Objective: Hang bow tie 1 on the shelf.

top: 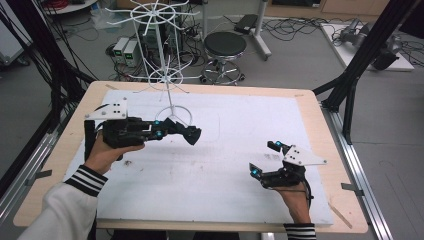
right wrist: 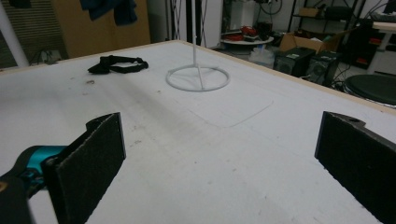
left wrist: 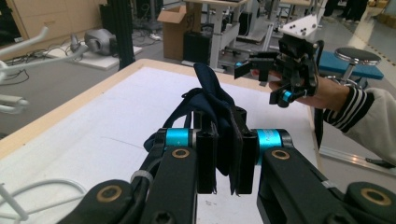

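A dark navy cloth (top: 192, 134) hangs above the white mat, pinched in my left gripper (top: 181, 129), which is shut on it left of centre. In the left gripper view the cloth (left wrist: 215, 100) sticks up from between the closed jaws of the left gripper (left wrist: 225, 140). My right gripper (top: 264, 157) stands open low over the mat at the right, nothing between its jaws. The right gripper view shows the right gripper (right wrist: 219, 158) with its pads (right wrist: 95, 158) wide apart over bare mat. The left gripper view also shows the right gripper (left wrist: 259, 84) farther off.
A white wire rack (top: 167, 75) rises from a ring base (top: 175, 118) at the mat's back centre, just behind the cloth. A black strap-like thing (right wrist: 116, 64) lies on the mat left of the base (right wrist: 198, 77). A stool (top: 225, 47) and cables lie beyond the table.
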The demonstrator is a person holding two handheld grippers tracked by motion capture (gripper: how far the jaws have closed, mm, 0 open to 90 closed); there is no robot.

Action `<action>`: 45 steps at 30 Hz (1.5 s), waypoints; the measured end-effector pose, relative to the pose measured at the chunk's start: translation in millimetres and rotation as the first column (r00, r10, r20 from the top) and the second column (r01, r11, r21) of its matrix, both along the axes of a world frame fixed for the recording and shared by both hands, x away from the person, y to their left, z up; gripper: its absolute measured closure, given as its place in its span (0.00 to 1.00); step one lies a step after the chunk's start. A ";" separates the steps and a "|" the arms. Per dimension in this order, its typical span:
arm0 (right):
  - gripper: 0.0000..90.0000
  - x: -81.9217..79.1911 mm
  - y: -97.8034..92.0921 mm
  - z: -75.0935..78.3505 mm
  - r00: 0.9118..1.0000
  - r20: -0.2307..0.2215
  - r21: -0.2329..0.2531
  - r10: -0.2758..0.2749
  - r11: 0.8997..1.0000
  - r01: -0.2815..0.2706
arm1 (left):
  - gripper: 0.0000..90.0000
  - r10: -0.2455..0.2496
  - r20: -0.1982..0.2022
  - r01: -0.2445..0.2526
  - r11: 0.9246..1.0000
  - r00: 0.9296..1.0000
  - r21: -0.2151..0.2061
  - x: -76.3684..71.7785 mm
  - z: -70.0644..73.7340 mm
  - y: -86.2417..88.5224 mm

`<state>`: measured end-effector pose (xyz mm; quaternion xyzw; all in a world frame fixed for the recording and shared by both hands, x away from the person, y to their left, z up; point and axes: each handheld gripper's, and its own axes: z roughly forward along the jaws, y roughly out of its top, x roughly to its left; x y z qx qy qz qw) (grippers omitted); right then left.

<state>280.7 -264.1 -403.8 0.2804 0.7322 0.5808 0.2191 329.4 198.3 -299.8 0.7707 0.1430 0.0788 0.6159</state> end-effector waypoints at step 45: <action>0.01 -21.5 -26.6 -7.2 0.988 0.104 0.029 -0.111 0.994 0.109 | 0.92 0.229 -0.053 -0.229 0.973 0.972 0.001 16.7 26.3 41.4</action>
